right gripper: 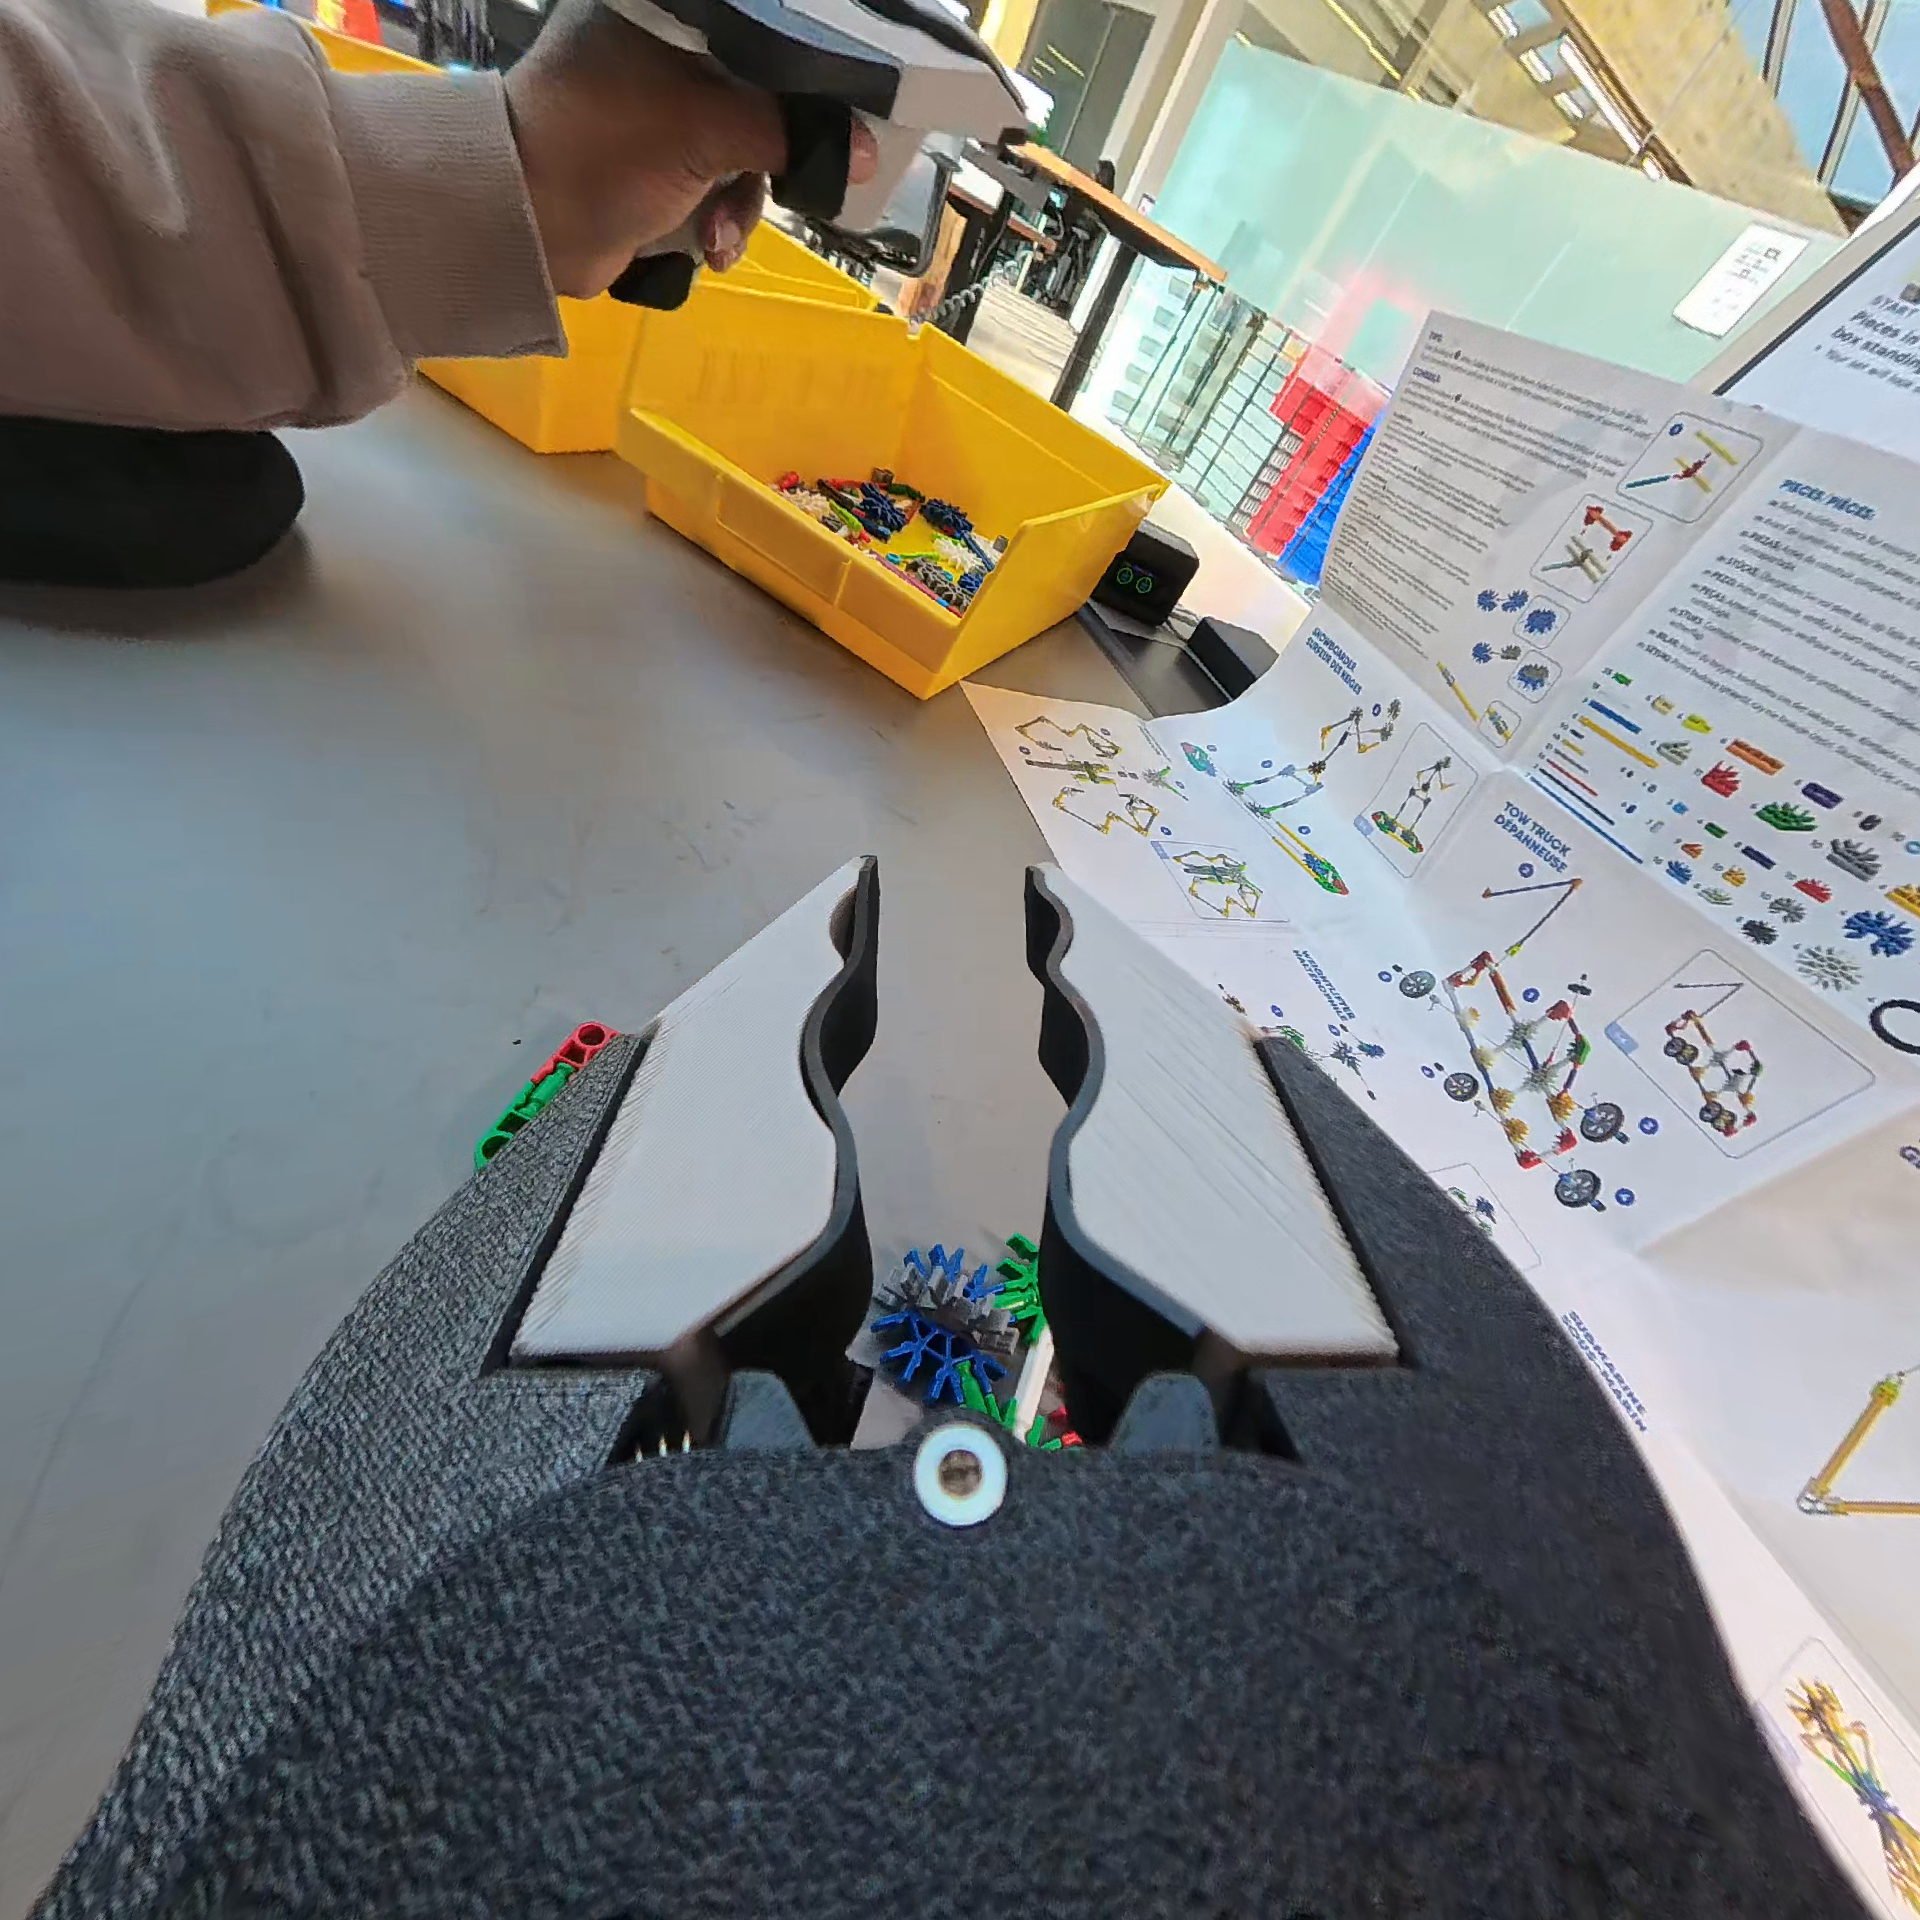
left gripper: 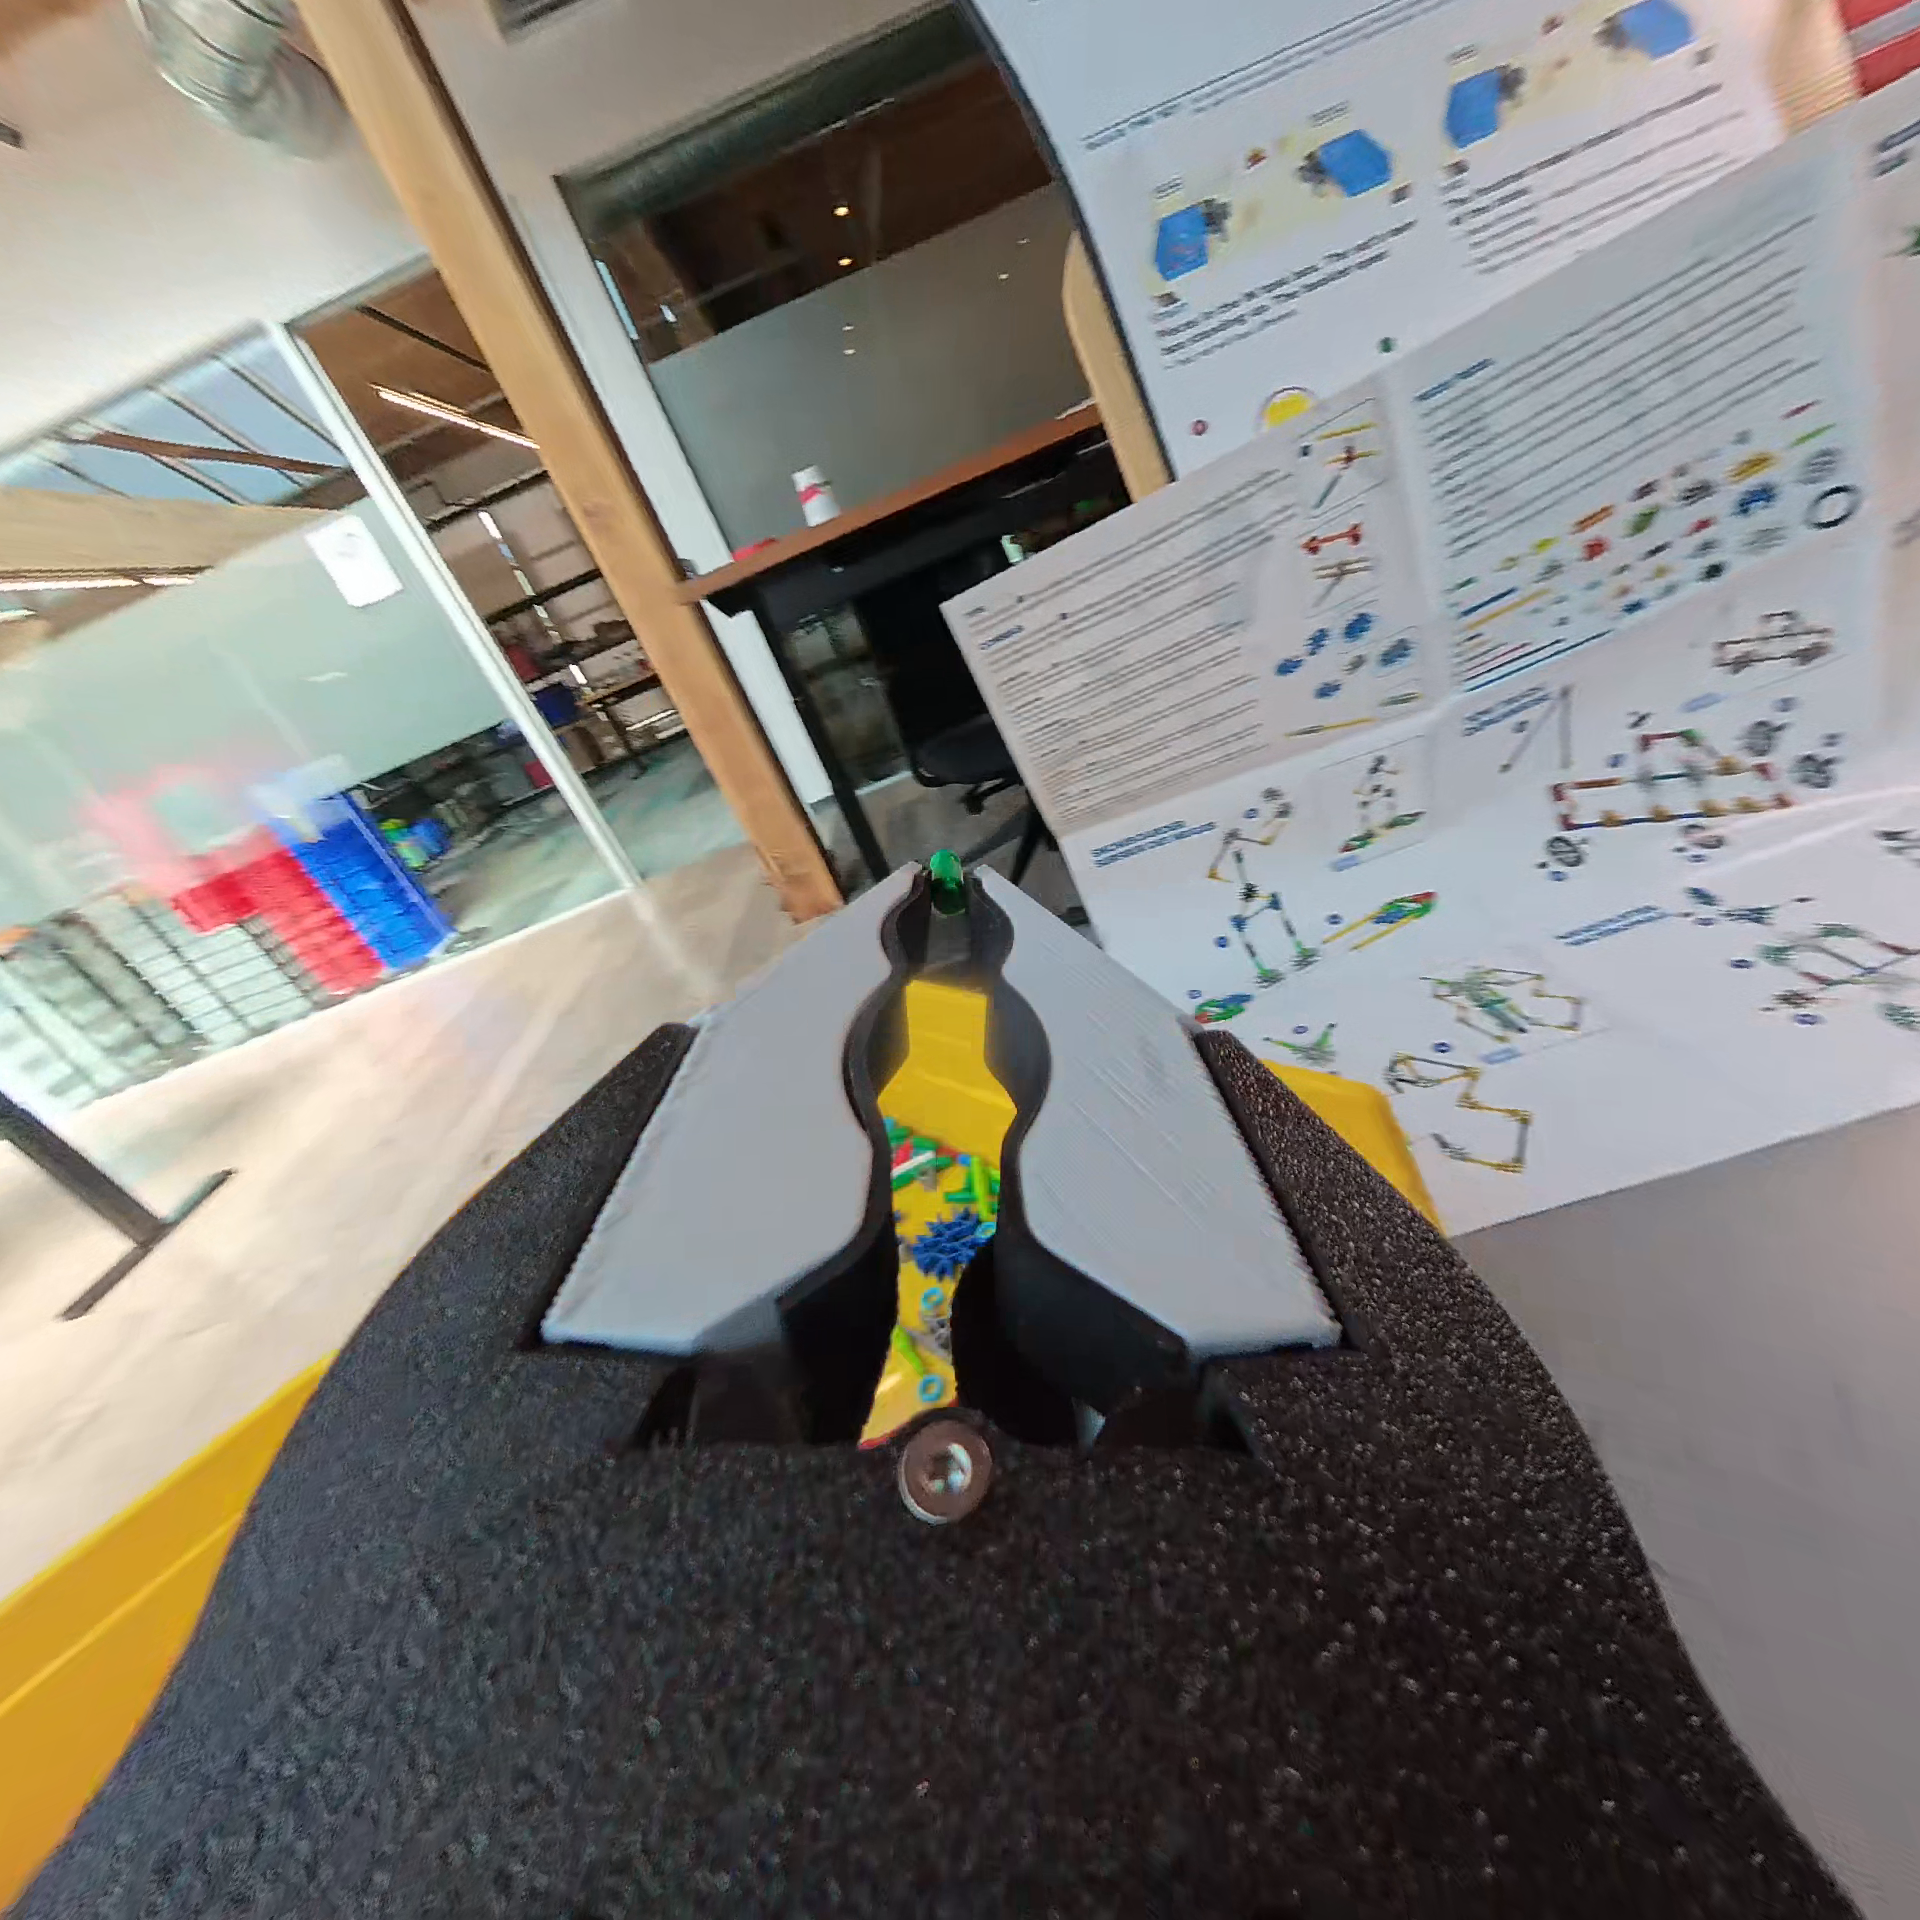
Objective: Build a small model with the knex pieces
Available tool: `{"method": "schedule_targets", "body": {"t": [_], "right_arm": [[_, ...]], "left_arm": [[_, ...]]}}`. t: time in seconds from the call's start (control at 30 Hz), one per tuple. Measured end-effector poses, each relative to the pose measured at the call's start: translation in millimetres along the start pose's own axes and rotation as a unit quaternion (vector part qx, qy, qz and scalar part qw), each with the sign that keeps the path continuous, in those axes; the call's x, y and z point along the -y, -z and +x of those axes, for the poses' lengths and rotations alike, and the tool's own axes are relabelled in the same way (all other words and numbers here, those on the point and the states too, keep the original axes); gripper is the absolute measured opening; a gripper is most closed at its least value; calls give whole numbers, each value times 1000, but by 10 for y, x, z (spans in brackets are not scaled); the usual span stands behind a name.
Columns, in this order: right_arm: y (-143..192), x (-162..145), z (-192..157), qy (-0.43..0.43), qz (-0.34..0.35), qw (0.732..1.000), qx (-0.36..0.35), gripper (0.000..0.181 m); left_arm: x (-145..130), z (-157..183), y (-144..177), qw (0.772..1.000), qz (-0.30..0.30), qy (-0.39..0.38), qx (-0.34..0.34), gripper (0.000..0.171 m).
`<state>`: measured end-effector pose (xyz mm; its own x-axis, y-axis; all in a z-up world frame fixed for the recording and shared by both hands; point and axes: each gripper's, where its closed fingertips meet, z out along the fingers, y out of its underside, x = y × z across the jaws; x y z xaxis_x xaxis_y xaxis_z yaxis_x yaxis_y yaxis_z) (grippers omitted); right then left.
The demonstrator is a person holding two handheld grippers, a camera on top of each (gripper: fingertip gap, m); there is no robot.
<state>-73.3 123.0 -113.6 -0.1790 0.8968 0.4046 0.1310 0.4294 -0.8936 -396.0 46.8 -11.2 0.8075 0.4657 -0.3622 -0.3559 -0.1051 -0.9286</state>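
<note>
Green peg (left gripper: 943, 871) is sitting pinched at the very fingertips of the left gripper (left gripper: 945, 896), jaws nearly closed on it, hovering above the yellow bin (right gripper: 1049, 520) of mixed construction-toy parts; that tip-only grip is looking marginal, so the peg could be twisting out and dropping. Right gripper (right gripper: 951, 914) is hanging with jaws apart and nothing in them over the grey table (right gripper: 416, 779), beside the unfolded instruction sheet (right gripper: 1455, 935). I'm counting two yellow bins, one held peg, one sheet
</note>
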Motion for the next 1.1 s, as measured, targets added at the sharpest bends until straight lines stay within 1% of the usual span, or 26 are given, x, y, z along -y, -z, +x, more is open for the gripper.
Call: {"method": "schedule_targets", "body": {"t": [0.1, 0.17, 0.23, 0.27, 0.3, 0.37, 0.47, 0.5, 0.6, 0.83, 0.9, 0.97, 1.03, 1.1], "right_arm": [[7, -1, 45, -14, 4, 1000, -7, 27], [5, -17, 66, -26, 3, 1000, -8, 27], [-1, -35, 74, -37, 3, 999, -6, 26], [-5, -43, 76, -42, 3, 999, -5, 26], [-9, -48, 74, -47, 3, 999, -4, 26], [-20, -59, 67, -55, 3, 998, 0, 25], [-37, -85, 49, -65, 1, 998, 7, 25], [-41, -94, 45, -67, 0, 998, 9, 25], [-49, -120, 20, -71, -6, 997, 18, 22], [-75, -150, -47, -67, -16, 997, 32, 20], [-78, -152, -58, -68, -17, 997, 34, 20], [-83, -166, -59, -70, -21, 997, 35, 21], [-97, -221, -74, -78, -35, 995, 42, 22], [-113, -268, -85, -89, -44, 994, 47, 23]], "left_arm": [[-35, -290, 68, 998, -14, -21, 51, 4], [-77, -493, 127, 995, -34, -35, 90, 4], [-164, -686, 184, 988, -72, -56, 129, 4], [-235, -746, 200, 983, -99, -72, 137, 4], [-328, -779, 204, 978, -131, -83, 138, 4], [-591, -725, 185, 970, -208, -77, 102, 4], [-897, -518, 176, 955, -288, -65, 35, 4], [-961, -450, 177, 951, -303, -62, 17, 4], [-1026, -398, 173, 948, -313, -53, 2, 4], [-1064, -425, 191, 952, -305, -4, -18, 6], [-1016, -422, 170, 958, -284, 15, -23, 21], [-880, -396, 140, 968, -249, 26, -28, 28], [-650, -305, 110, 979, -197, 21, -39, 31], [-390, -63, 92, 987, -141, 23, -75, 31]]}}
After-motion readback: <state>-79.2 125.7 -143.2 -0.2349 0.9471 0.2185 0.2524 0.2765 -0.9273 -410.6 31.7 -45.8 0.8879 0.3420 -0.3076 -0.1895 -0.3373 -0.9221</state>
